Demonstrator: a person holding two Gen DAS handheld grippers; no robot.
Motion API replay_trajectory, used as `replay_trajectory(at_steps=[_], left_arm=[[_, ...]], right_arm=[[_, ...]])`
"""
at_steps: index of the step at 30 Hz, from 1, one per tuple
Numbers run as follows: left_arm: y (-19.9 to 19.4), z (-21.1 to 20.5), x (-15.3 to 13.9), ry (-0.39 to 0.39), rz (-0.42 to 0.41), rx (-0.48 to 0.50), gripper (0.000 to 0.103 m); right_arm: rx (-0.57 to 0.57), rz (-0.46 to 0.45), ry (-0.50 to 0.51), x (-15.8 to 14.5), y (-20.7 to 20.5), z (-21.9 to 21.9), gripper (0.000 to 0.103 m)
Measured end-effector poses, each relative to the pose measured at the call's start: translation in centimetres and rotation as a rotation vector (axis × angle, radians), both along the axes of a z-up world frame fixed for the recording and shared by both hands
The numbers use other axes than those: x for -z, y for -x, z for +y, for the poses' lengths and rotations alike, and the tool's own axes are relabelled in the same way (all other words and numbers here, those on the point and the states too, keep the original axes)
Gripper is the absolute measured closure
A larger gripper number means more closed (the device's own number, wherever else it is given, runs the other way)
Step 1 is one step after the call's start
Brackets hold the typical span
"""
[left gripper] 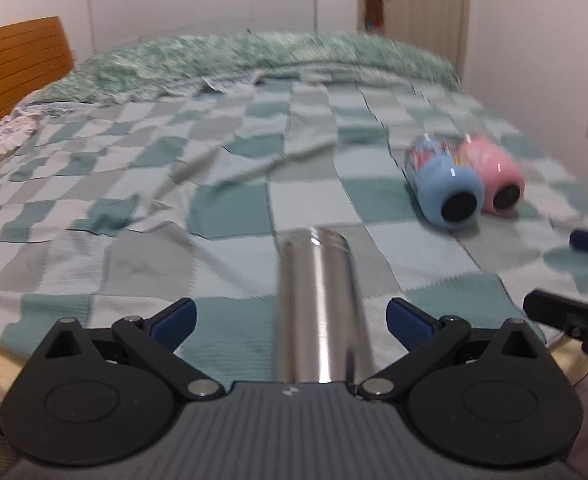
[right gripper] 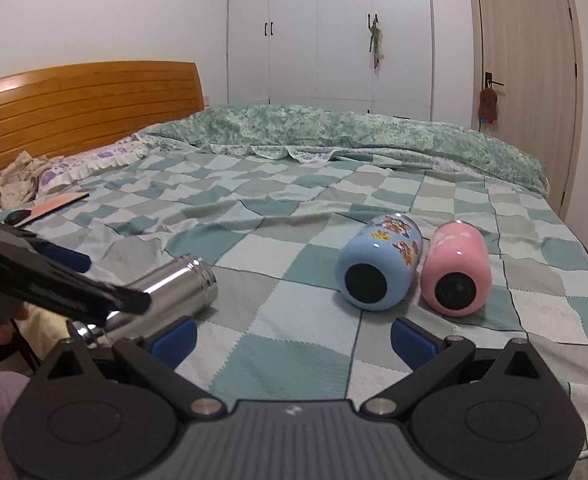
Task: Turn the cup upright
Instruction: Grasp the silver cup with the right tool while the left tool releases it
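Three cups: steel cup, blue cup and pink cup, all lying on their sides on the checked blanket.
Left gripper: spread wide, its blue pads on either side of the steel cup with clear gaps, so nothing is pinched; the view is blurred.
Steel cup: straight ahead of the left gripper, lying along the line of its fingers with the threaded mouth pointing away; its near end is hidden behind the gripper body. In the right wrist view it sits ahead and to the left, partly behind the left gripper's dark finger.
Why so aligned: likely the left gripper is lined up along the cup's length so that closing would catch the sides, and a tilt of the wrist would then stand it up.
Right gripper: spread, holding nothing, only blanket between its pads.
Blue and pink cups: ahead and a little right of the right gripper, side by side and about touching, dark round ends facing it.
Why there: probably waiting their turn; the right gripper sits near enough to take either.
Risk: the soft, creased blanket may let a stood-up cup tip.
Progress: no cup upright yet.
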State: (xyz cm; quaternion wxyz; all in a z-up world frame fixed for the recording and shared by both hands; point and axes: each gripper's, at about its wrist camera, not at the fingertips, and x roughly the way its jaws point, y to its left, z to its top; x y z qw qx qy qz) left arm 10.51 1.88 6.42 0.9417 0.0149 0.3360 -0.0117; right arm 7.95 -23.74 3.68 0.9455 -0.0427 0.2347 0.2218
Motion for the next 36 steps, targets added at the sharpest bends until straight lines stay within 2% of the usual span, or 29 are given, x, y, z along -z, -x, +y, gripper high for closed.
replay_trajectory(at_steps=[5,10,19,28,32,34,36], left_arm=[[2.7,3.5,-1.2,0.011,-0.104,-0.016,0.000],[4.7,6.8,-0.5,-0.012,-0.143,-0.046,0.000],[6.0,11.1,1.5,-0.029,-0.154,-0.057,0.000],[6.0,13.7,2.3,-0.005,-0.151,-0.093,0.000],[5.7,14.3,2.5,0.001,-0.149,-0.110,0.000],[5.7,14.5,2.5,0.005,-0.147,-0.117,0.000],[5.8,14.8,2.6,0.006,-0.148,-0.119,0.000]], right_arm=[[-0.054,0.024,-0.004,-0.1,-0.3,2.3,0.000],[-0.100,0.081,-0.011,0.0,-1.6,6.0,0.000],[-0.139,0.220,-0.029,-0.1,-5.4,12.1,0.000],[-0.093,0.426,-0.132,2.5,-10.2,13.6,0.001],[-0.065,0.535,-0.171,4.3,-11.9,14.5,0.009],[-0.058,0.581,-0.158,5.5,-12.5,15.3,0.020],[-0.055,0.564,-0.150,5.7,-12.4,15.7,0.030]])
